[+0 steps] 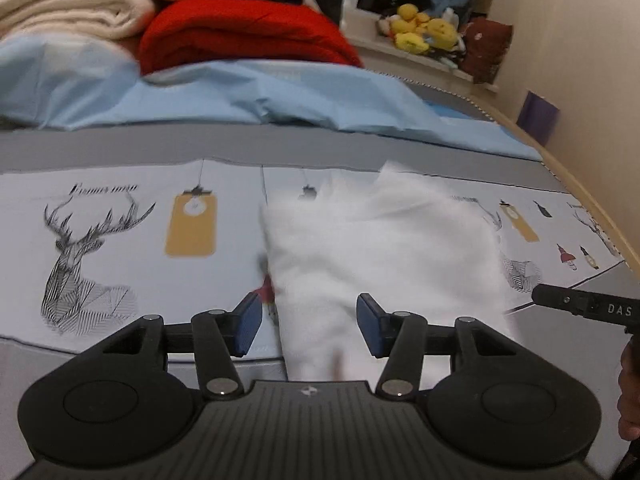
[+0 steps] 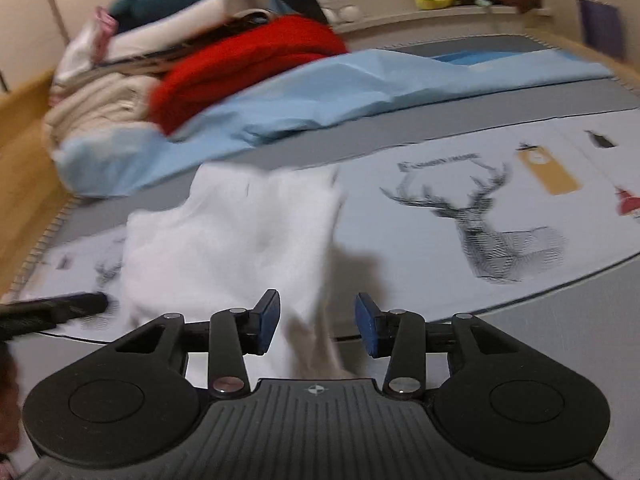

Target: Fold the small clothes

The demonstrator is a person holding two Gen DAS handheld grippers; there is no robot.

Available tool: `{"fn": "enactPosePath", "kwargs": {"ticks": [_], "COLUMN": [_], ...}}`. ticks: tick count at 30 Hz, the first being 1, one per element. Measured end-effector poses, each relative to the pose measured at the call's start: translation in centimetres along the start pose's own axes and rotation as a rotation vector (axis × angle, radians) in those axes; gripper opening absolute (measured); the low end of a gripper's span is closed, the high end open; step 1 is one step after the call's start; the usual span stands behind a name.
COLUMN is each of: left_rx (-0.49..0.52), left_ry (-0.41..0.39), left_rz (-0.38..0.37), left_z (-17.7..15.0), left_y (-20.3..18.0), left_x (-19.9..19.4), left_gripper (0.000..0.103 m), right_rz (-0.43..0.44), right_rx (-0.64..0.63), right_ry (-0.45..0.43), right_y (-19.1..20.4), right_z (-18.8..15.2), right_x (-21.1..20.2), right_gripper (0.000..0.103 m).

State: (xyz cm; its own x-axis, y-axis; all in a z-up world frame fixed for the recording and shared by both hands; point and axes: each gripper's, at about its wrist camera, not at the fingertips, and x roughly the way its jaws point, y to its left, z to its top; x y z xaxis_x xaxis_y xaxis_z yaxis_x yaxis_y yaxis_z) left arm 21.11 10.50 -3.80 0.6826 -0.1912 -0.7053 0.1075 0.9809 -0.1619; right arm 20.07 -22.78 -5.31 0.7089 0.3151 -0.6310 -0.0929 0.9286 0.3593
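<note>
White garment [image 1: 384,248], small, crumpled and partly spread on the printed bed cover [image 1: 120,240]; near edge drapes toward the bed's front; blurred.

Soft, even indoor light is filling both views. Motion blur is smearing the white garment [image 1: 384,248] and the folded pile at eleven o'clock. Fisheye distortion is bending the edges. A faint shadow is falling beside the garment's right edge in the right view.
</note>
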Motion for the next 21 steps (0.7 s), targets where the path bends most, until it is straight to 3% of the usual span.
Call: {"fn": "enactPosePath", "kwargs": {"ticks": [4,6,8,10,12,15,16,17,21], "left_rx": [0.015,0.015,0.042,0.079,0.061,0.049,0.045,0.051,0.194], "left_ry": [0.08,0.183,0.36,0.481,0.476,0.446,0.44,0.453,0.51], "left_rz": [-0.083,-0.126,-0.078,0.012,0.005,-0.036,-0.047,-0.062,-0.027], "left_z": [-0.9,-2.2,-4.3,-6.3,-6.6,-6.5,-6.5,-6.8,-8.3], "left_y": [-0.5,-0.6,-1.0,-0.9,-0.9,-1.0,-0.9,-0.9,-2.0], "left_x": [0.6,1.6,4.0,5.6,5.5,4.3,4.1,4.1,4.3], "left_gripper": [0.052,0.052,0.052,0.052,0.048,0.037,0.03,0.017,0.009], "right_rz": [0.083,0.05,-0.038,-0.056,-0.039,-0.012,-0.007,-0.005,0.0], "right_rx": [-0.024,-0.071,-0.081,0.001,0.055,0.023,0.017,0.015,0.049], "right_ry": [0.097,0.202,0.29,0.377,0.411,0.404,0.401,0.403,0.432], "right_y": [0.0,0.3,0.3,-1.0,-1.8,-1.4,-1.4,-1.4,-2.1], "right_z": [-0.7,-1.7,-3.0,-3.9,-4.6,-4.8,-4.8,-4.9,-5.5], "right_x": [1.1,2.5,4.0,5.2,5.6,5.1,4.9,4.8,4.3], "right_gripper": [0.044,0.043,0.043,0.034,0.024,0.013,0.012,0.011,0.011]}}
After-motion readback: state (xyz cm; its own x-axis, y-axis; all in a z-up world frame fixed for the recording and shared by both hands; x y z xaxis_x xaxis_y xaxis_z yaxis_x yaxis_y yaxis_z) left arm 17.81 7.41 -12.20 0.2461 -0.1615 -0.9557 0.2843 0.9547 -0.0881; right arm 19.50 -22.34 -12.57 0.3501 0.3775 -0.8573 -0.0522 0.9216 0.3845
